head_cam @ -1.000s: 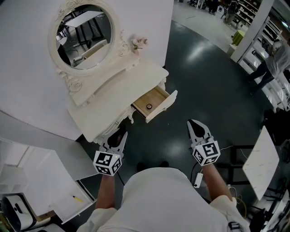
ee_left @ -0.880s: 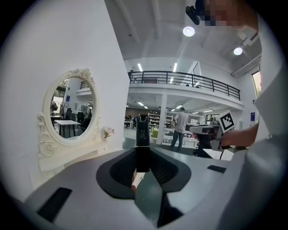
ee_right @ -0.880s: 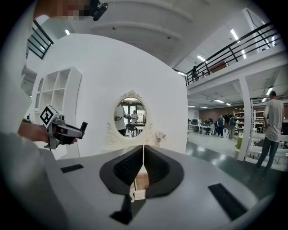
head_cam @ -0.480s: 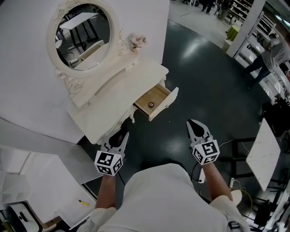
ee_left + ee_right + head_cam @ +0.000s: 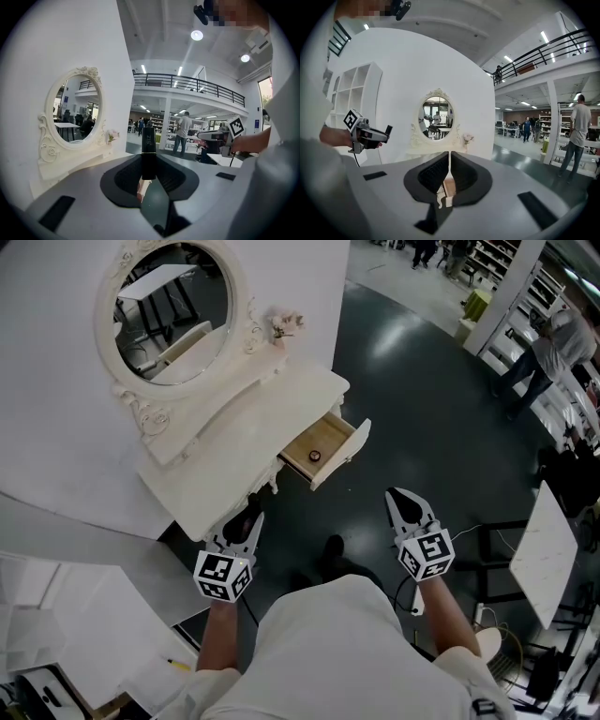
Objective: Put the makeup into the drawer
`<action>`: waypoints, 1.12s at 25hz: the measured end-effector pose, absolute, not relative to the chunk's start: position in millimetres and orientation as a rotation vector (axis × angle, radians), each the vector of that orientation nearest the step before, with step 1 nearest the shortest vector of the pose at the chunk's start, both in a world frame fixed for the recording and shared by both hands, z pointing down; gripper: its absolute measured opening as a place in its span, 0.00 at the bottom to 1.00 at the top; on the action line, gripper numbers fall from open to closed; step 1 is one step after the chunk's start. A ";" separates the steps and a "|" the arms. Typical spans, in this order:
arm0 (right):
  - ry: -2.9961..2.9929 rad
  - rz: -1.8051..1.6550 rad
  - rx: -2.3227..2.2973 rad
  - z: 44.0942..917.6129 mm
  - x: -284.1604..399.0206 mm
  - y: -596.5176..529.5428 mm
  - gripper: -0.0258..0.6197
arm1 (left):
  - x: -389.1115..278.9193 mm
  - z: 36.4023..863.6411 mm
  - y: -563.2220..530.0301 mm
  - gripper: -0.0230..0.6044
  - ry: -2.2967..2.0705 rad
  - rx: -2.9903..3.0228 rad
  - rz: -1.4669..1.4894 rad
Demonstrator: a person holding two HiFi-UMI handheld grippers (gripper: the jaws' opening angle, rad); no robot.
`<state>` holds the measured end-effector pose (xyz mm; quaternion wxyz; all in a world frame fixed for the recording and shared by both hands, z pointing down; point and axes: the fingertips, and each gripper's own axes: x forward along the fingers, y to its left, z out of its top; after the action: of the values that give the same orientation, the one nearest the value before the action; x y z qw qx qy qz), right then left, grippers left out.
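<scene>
Since a second ago, a foot (image 5: 333,546) has stepped into view. The open drawer (image 5: 349,448) lies at 1 o'clock of the left claw (image 5: 249,523), which grips the black makeup tube (image 5: 148,150). The right claw (image 5: 398,498) is closed and empty. Judged: approach under way.

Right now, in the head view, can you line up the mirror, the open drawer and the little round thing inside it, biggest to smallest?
1. mirror
2. open drawer
3. little round thing
None look close in size.
</scene>
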<state>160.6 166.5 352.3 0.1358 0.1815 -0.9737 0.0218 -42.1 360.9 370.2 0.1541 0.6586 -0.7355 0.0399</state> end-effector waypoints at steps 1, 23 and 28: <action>-2.816 0.065 0.523 353.8 158.7 165.4 0.09 | -43.6 372.0 359.6 0.20 -2.106 1.885 0.112; -2.832 0.137 0.405 380.5 66.0 20.5 0.09 | -109.4 378.0 226.0 0.20 -2.150 1.802 0.163; -2.829 0.156 0.339 385.9 47.6 -17.7 0.09 | -117.3 378.7 185.8 0.20 -2.164 1.769 0.188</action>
<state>47.6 -17.7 385.9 0.1434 0.1175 -0.9812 0.0542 -117.3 185.8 378.7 0.1695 0.6224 -0.7613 0.0660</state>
